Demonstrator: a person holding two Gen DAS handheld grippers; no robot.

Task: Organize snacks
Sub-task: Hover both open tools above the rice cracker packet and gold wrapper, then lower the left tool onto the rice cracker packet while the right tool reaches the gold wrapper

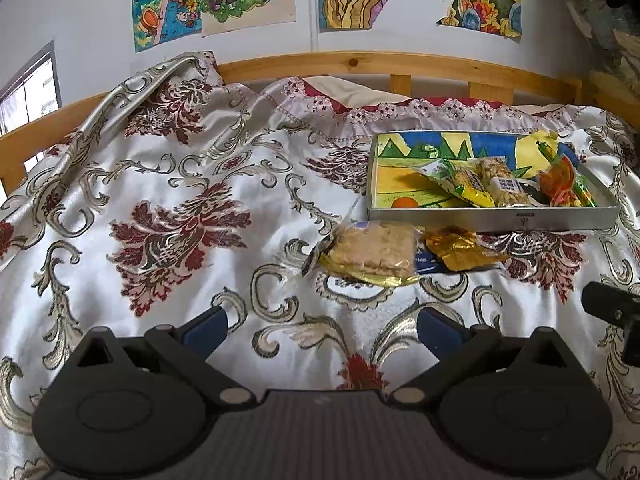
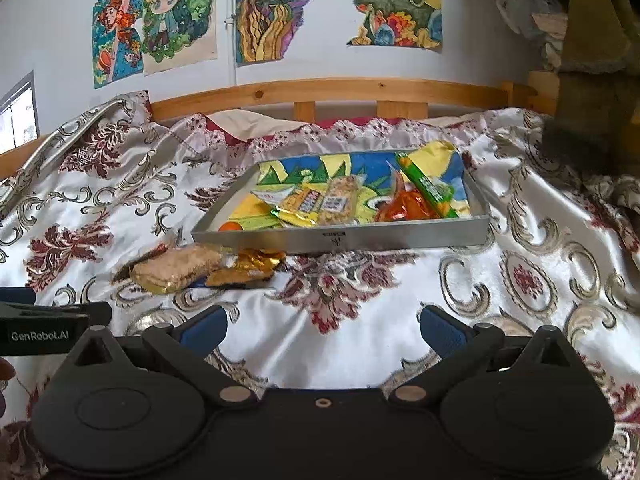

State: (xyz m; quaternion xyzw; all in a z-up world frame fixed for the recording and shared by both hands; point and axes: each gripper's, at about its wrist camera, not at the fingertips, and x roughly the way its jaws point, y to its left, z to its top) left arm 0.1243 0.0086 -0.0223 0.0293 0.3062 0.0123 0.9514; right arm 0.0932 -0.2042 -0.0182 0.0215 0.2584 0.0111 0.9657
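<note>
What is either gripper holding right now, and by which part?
Nothing. The left gripper and right gripper are both open and empty above the bedspread.

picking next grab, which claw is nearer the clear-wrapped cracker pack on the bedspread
Left. The left claw, open, has the cracker pack just ahead, slightly to its right. The right claw, also open, sits farther right, with the pack well off to its left.

Illumination is soft, even daylight; a bright window (image 1: 30,92) at the left edge is overexposed. The satin bedspread (image 1: 168,208) shows broad white glare, hiding some pattern. Shadows are faint, with a narrow one under the tray (image 2: 340,236). Fisheye distortion bows the wooden bed rail (image 1: 360,62) and darkens the corners. The right wrist view is slightly softer, with blurred foreground fabric.
</note>
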